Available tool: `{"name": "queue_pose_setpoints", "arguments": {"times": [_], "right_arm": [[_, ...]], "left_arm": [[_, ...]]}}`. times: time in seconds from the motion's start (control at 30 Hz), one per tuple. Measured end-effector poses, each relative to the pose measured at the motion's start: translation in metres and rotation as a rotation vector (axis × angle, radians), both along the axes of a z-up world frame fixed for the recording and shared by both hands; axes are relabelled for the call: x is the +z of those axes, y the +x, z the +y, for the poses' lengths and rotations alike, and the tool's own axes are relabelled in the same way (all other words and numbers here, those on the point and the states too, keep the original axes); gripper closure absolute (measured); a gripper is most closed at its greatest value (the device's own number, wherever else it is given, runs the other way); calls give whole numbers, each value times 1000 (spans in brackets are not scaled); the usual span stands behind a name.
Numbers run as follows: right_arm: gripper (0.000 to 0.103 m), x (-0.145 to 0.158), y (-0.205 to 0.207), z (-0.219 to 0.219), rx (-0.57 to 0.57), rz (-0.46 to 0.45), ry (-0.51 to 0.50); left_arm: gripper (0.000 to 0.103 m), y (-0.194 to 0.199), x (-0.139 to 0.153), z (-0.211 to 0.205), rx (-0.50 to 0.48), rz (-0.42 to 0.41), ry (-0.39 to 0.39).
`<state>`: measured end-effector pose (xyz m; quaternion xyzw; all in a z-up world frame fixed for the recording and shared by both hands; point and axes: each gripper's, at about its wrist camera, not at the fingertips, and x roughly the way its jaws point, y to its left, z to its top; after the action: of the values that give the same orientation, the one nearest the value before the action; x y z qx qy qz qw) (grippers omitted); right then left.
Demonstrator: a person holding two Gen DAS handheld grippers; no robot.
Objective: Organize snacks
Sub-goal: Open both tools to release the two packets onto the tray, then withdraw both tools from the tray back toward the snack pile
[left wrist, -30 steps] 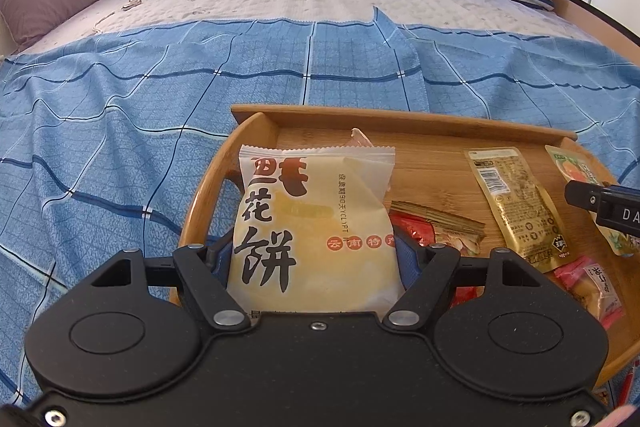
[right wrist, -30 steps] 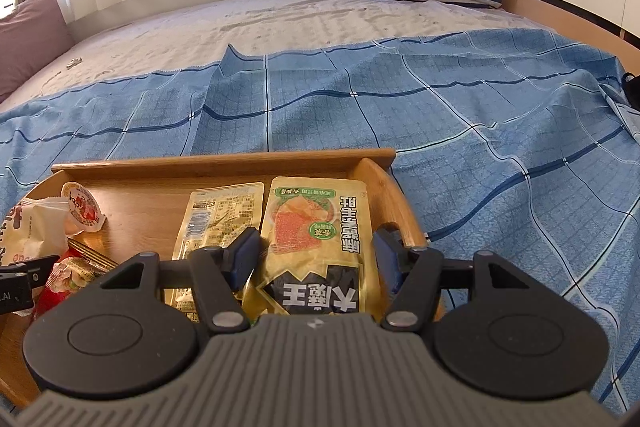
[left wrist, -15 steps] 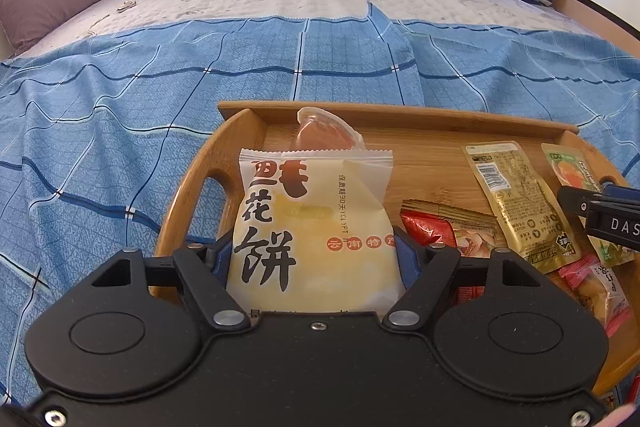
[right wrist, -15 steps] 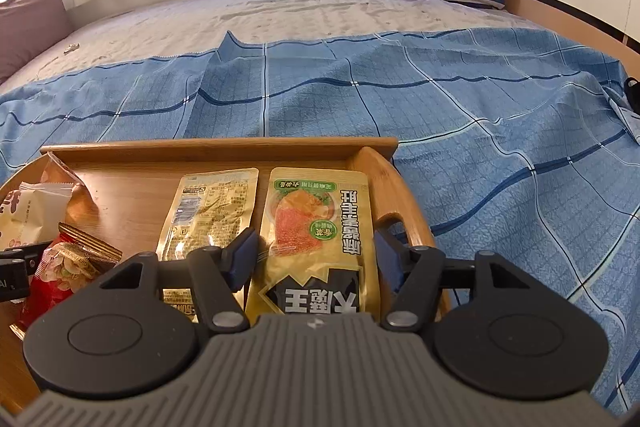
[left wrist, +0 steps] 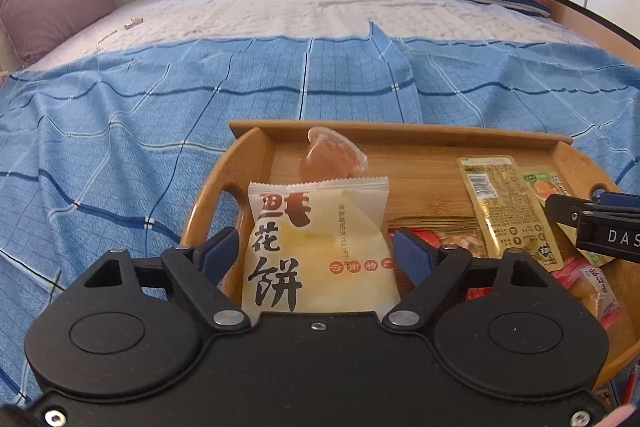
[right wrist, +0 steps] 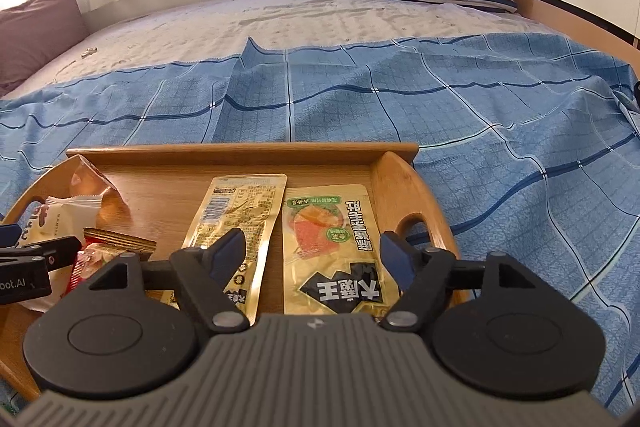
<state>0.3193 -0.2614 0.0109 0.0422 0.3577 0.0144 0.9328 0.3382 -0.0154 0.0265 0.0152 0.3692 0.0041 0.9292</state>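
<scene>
Because both sets of jaws have just been opening around packets that are only now set down, the chief risk at this stage is that a withdrawing finger catches a wrapper edge and drags the packet out of place, or over the low rim of the wooden tray (left wrist: 400, 131). At far left, the left gripper (left wrist: 316, 255) stands with its blue pads apart; the white pastry packet (left wrist: 316, 243) lies between them, its near end hidden under the gripper body, with a small gap on the left and the right pad close beside its edge, so contact there cannot be ruled out. A light, puffy bag of this kind would likely shift at the slightest snag, and it sits just beside the tray's left handle (left wrist: 212, 211). Behind it a clear jelly cup (left wrist: 332, 155) lies tilted and could be knocked if the packet slides forward; to its right a red packet (left wrist: 448, 239) is partly covered. Further right, a gold sachet (right wrist: 236, 227) lies flat, and the left finger of the right gripper (right wrist: 312, 255) overlaps it in view, so a careless retreat might disturb it. Rightmost, the green-and-orange sachet (right wrist: 332, 243) lies flat between the right gripper's parted pads, touching neither, close to the tray's right handle. Beyond the tray stretches the blue checked bedspread (right wrist: 440, 99).
</scene>
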Motion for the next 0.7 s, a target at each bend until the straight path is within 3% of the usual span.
{"name": "queue_pose_setpoints", "arguments": {"times": [0.43,0.7], "right_arm": [[3,33,-46,11,42,-63,21],[0,44,-90,16,82,-90,16]], "left_arm": [[9,-54,37,6,-42,-54,-2],[6,-103,49,15,-83,-91,-11]]}}
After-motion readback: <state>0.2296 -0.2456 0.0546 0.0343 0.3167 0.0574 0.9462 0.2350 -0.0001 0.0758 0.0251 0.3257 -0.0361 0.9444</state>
